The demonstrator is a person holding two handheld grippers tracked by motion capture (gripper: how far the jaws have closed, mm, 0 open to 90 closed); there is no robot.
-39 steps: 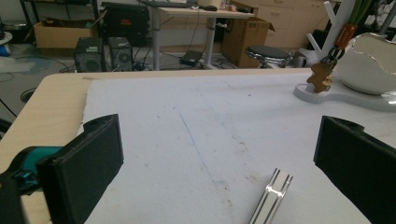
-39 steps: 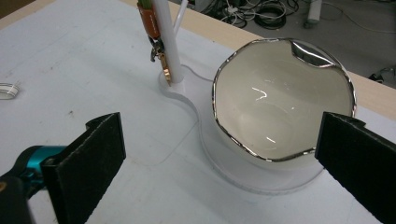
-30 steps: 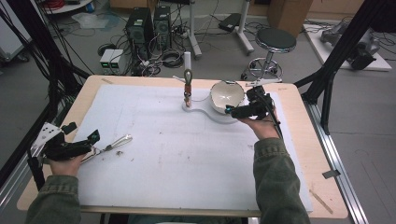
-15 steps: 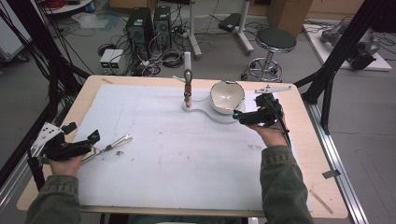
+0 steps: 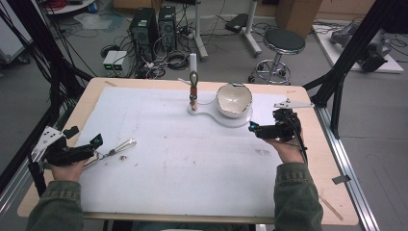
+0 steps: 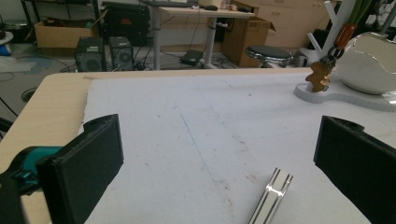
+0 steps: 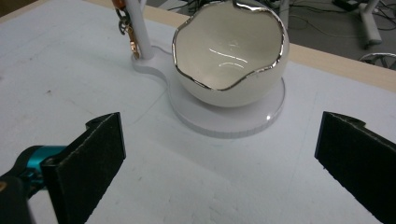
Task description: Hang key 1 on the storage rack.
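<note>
The right tool hovers near the right edge of the desk, jaws spread wide and holding nothing, aimed at the egg-shaped bowl (white, silver-rimmed) just beyond it. The bowl sits on a white stand at the far middle of the desk. The left tool, also spread, rests at the near left, with metal tweezers lying just beside its tips.

A slim shiny metal tool, possibly tweezers, lies flat on the white mat near its left edge, its ridged tip pointing toward the middle.
</note>
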